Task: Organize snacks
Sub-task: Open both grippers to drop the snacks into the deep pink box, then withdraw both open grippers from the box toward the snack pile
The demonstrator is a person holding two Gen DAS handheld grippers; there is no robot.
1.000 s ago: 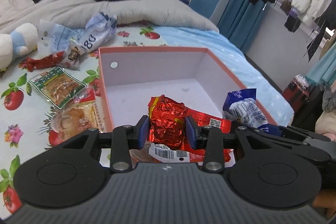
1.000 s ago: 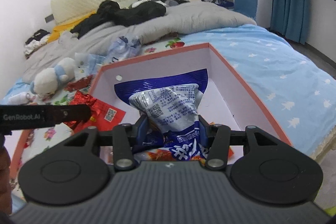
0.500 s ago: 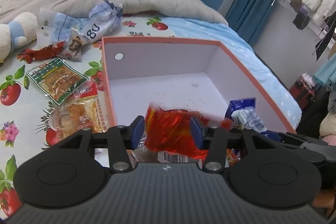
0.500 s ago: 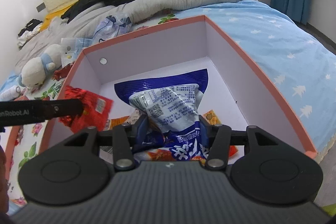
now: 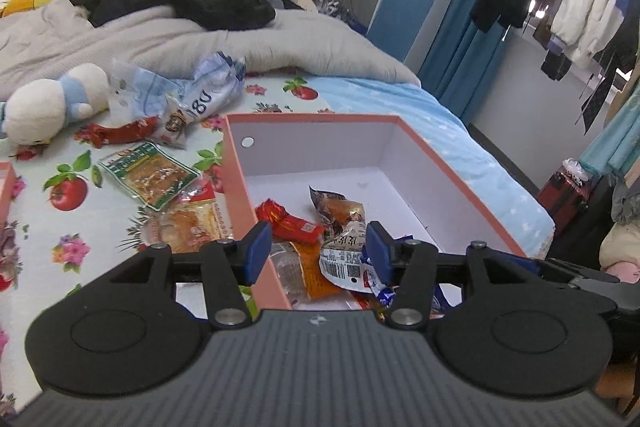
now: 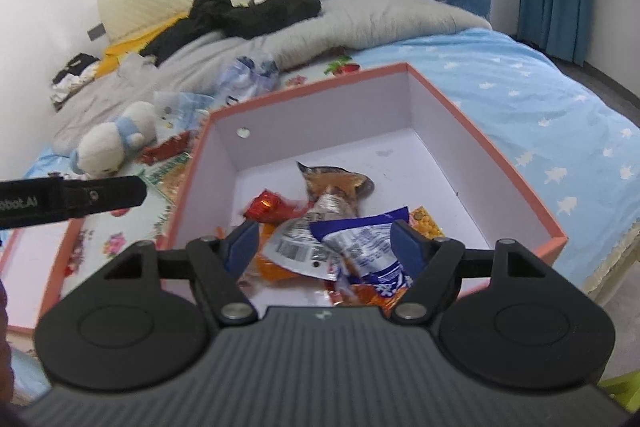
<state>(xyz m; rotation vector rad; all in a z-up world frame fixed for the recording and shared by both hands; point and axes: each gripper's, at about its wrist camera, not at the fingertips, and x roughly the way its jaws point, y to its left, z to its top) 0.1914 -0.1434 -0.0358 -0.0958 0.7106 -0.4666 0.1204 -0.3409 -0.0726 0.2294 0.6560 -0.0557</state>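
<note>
Bedroom scene, fruit-print sheet on the bed, and the pink-rimmed box sits on it. Left gripper spread wide, nothing held, straddling the box's near left wall. Right gripper spread wide too, above the blue-and-white packet lying inside the box beside the red wrapper. Green-bordered packet lies outside on the sheet.
</note>
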